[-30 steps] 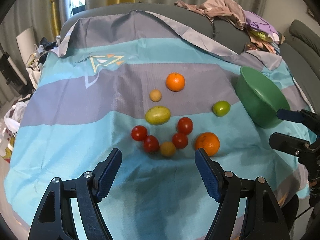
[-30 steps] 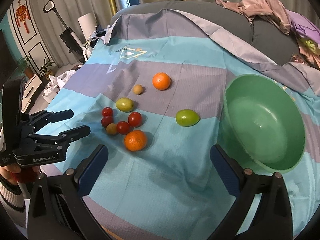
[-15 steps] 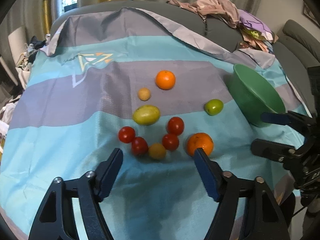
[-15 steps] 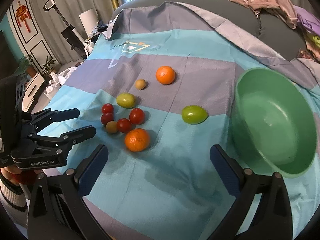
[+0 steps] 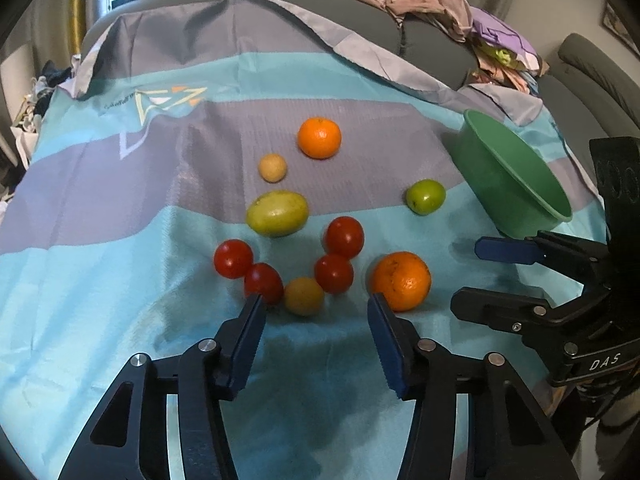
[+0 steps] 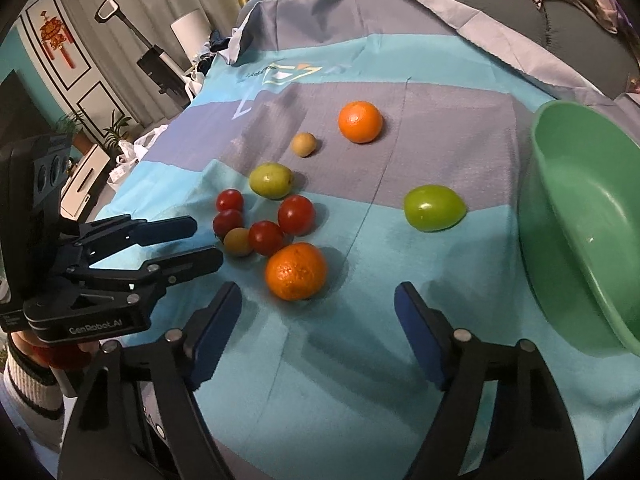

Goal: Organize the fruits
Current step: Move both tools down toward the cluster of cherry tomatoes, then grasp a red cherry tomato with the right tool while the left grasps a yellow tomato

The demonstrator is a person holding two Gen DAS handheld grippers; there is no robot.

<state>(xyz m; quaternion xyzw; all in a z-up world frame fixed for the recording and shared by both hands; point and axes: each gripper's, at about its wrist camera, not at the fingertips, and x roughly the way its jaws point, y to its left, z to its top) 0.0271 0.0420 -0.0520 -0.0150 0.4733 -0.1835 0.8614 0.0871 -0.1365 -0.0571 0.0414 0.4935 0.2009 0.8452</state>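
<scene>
Both tongs released, nothing held. Left tongs [image 5: 314, 312] low over the tomato cluster, yellow tomato [image 5: 303, 295] just ahead; near orange [image 6: 296, 271] sits before right tongs [image 6: 318, 304]. Probably best to straddle one fruit only, since its neighbours touch. Bowl [image 6: 560, 168] at right, open cloth [image 6: 340, 380] between.

Loose fruits [image 5: 304, 240] — two oranges, four red tomatoes, perhaps green plums — beside an empty green bowl [image 6: 560, 184].
</scene>
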